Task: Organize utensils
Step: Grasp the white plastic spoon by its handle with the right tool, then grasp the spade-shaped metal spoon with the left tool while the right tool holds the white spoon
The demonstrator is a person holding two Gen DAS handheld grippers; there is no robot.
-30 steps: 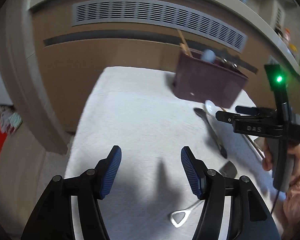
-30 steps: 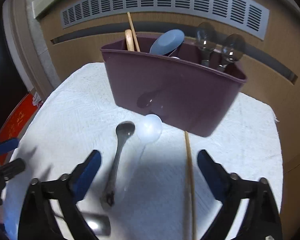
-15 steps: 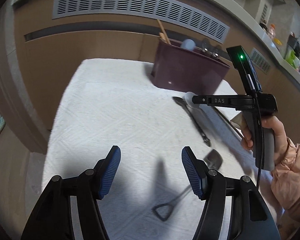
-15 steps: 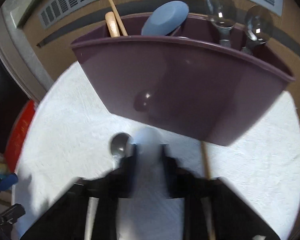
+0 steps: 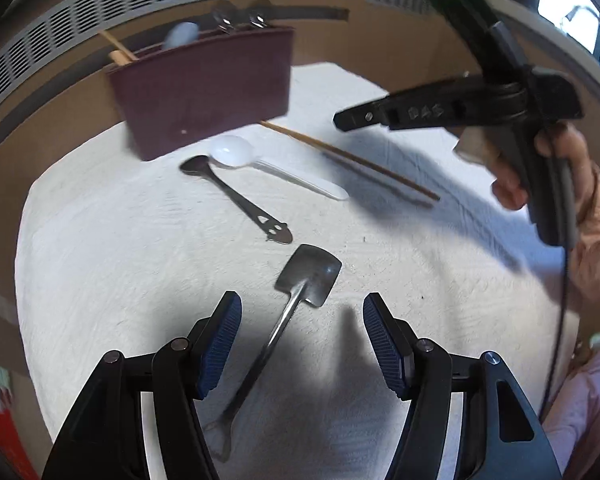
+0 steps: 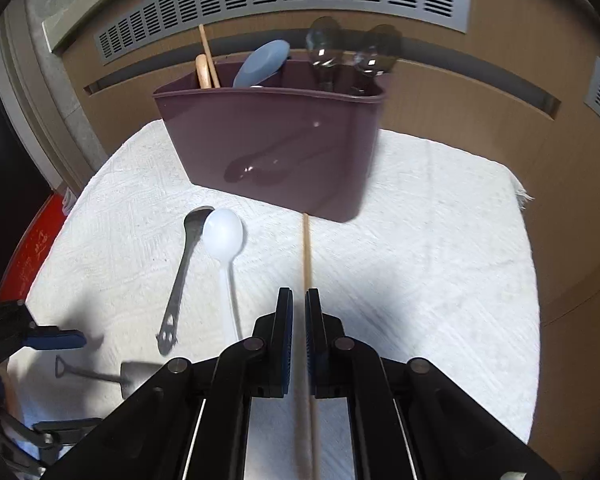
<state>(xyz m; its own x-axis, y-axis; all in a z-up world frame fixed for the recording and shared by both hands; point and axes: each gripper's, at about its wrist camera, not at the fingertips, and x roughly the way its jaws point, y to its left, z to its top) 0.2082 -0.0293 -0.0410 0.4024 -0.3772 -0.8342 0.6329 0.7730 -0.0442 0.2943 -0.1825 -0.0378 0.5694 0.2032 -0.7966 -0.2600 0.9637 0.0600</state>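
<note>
White cloth covers the worktop (image 6: 440,240), where the right tool (image 6: 299,312) is clenched above a wooden chopstick (image 6: 307,264) near the maroon caddy (image 6: 272,148), and the left tool (image 5: 302,340) spreads released around a shovel-shaped spoon (image 5: 296,300).

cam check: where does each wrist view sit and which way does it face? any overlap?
Left wrist: on the left gripper, facing down over the white cloth at the shovel-shaped spoon; shows the right gripper and right hand.
Right wrist: on the right gripper, facing the purple holder, wooden chopstick between its nearly closed fingers.
Shared: holder, white spoon, metal spoon, chopstick.
</note>
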